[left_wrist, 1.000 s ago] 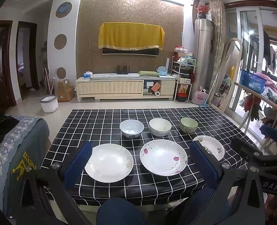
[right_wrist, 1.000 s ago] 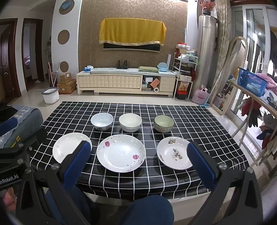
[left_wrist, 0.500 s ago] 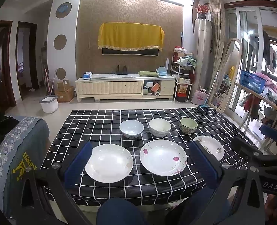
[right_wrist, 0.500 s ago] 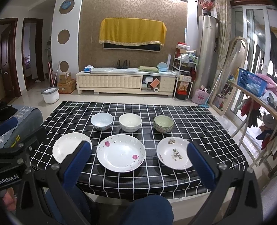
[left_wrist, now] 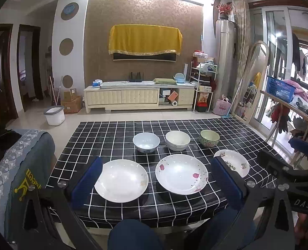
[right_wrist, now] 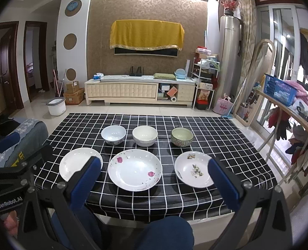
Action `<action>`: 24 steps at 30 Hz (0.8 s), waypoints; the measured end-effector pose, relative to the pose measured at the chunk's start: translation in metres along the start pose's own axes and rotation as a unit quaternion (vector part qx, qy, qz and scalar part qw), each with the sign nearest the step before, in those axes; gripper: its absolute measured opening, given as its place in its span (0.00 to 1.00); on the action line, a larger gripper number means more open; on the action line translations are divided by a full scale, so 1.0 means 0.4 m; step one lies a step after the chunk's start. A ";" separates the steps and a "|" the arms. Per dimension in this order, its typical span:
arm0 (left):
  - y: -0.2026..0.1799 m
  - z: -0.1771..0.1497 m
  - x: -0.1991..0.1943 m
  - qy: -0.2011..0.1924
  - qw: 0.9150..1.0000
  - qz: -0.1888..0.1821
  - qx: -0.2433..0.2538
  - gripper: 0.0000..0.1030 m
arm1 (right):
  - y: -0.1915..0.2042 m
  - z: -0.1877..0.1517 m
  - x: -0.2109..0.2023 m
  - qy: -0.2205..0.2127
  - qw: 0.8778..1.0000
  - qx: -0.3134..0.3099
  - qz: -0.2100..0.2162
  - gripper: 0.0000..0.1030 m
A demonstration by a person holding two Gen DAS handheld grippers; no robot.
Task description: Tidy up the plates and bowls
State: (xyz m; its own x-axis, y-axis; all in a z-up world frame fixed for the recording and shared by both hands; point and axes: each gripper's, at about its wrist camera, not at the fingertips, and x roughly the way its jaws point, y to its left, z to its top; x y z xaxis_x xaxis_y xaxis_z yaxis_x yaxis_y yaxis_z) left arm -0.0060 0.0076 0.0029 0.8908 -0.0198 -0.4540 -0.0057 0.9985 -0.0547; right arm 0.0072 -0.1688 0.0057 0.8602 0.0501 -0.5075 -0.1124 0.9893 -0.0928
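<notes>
Nothing looks stacked yet: three plates [right_wrist: 135,169] and three bowls [right_wrist: 145,135] sit apart on the bench [right_wrist: 216,133]; left tool [left_wrist: 157,180] and right tool [right_wrist: 154,179] gape wide, empty.

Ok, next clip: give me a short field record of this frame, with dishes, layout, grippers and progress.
surface: table with black checked cloth
back row, left to right: pale blue bowl; white bowl; green bowl
front row, left to right: plain white plate; rose-petal plate; leaf-print plate
stacking: none, all six apart
left gripper: open, empty, short of the table
right gripper: open, empty, short of the table
progress: not started
</notes>
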 end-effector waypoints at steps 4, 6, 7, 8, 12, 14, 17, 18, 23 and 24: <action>0.004 0.011 0.007 0.005 1.000 0.001 -0.001 1.00 | -0.002 0.004 0.002 0.002 1.000 -0.002 0.002 1.00; 0.008 0.024 0.015 0.006 1.000 0.001 -0.004 1.00 | 0.001 0.015 0.008 0.001 1.000 -0.004 0.001 1.00; 0.011 0.029 0.020 0.007 1.000 0.001 -0.006 1.00 | 0.004 0.021 0.009 -0.003 1.000 -0.006 0.000 1.00; 0.016 0.037 0.027 0.009 1.000 0.002 -0.009 1.00 | 0.008 0.028 0.012 -0.006 1.000 -0.008 -0.003 1.00; 0.052 0.074 0.062 0.019 1.000 0.010 -0.020 1.00 | 0.034 0.070 0.038 -0.022 1.000 -0.021 -0.005 1.00; 0.076 0.091 0.089 0.028 0.999 0.021 -0.022 1.00 | 0.054 0.094 0.067 -0.023 0.999 -0.026 0.004 1.00; 0.122 0.108 0.131 0.039 0.998 0.041 -0.027 1.00 | 0.086 0.126 0.125 -0.007 0.999 -0.029 0.033 1.00; 0.149 0.114 0.154 0.046 0.997 0.050 -0.033 1.00 | 0.099 0.140 0.152 -0.002 0.999 -0.029 0.044 1.00; 0.254 0.109 0.250 0.084 0.992 0.074 -0.061 1.00 | 0.180 0.174 0.287 0.035 0.993 -0.049 0.097 1.00; 0.283 0.101 0.276 0.096 0.990 0.077 -0.071 1.00 | 0.203 0.174 0.322 0.046 0.992 -0.057 0.106 1.00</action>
State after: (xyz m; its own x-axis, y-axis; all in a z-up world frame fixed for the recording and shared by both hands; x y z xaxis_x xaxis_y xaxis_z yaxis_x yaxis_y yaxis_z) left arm 0.1103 0.1206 -0.0174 0.7722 0.1096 -0.6259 -0.2112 0.9733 -0.0901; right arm 0.1434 -0.0724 -0.0074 0.7636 0.2368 -0.6006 -0.3448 0.9361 -0.0693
